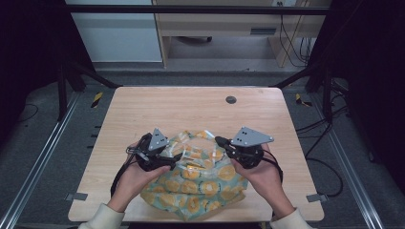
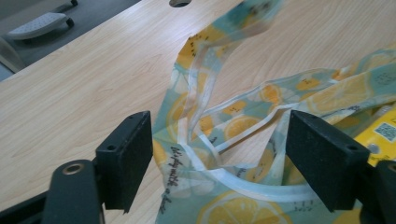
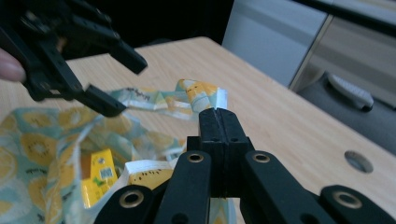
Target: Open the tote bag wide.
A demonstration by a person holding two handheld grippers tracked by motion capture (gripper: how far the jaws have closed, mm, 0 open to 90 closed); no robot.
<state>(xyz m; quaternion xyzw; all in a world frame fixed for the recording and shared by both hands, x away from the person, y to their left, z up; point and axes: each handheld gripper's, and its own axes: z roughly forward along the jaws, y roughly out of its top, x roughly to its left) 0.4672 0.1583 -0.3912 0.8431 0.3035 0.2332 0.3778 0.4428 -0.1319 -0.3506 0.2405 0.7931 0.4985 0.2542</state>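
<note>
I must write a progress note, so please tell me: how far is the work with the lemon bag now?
Done: a yellow box already sits inside the bag. In hand: the right gripper is shut on one handle and holds it up; the left gripper is open, with the other handle between its jaws but not pinched. Left: probably to grip that second handle, then close or lift the bag off the table.

A light wooden counter (image 1: pixel 157 107) with rounded corners fills the middle of the high view. A small round dark grommet hole (image 1: pixel 231 99) sits in its top, right of centre near the far edge. A teal plastic bag printed with yellow lemon slices (image 1: pixel 200 186) lies at the lower centre, by the near edge.
</note>
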